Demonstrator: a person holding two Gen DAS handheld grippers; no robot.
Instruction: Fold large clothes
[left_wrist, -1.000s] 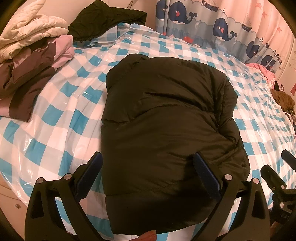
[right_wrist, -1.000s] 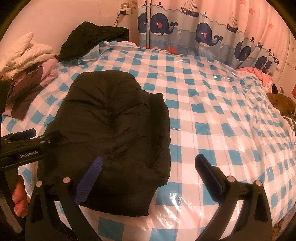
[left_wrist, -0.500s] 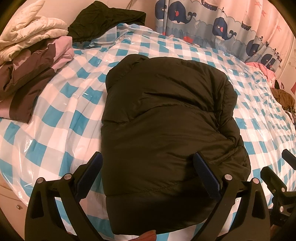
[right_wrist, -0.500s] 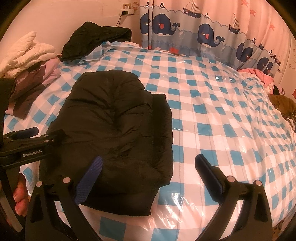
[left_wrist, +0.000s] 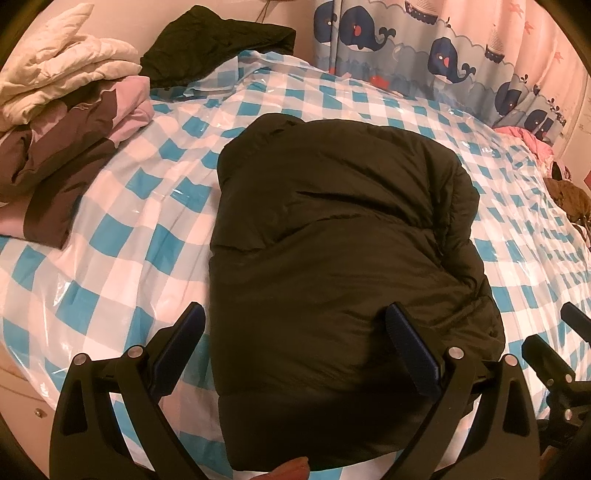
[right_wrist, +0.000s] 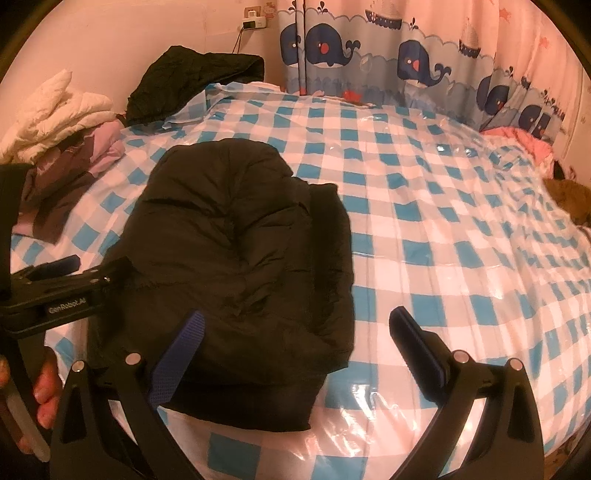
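On the bed (right_wrist: 424, 206), a folded black jacket (left_wrist: 332, 236) lies.

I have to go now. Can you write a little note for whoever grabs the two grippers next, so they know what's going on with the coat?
Left gripper: open, empty, above the near end of the black puffer jacket.
Right gripper: open, empty, at the jacket's near right edge.
Jacket: a compact bundle on the checked bed cover, nothing gripping it.
Done: it looks folded in.
Left: probably a last tidy or moving it toward the pile of clothes far left.
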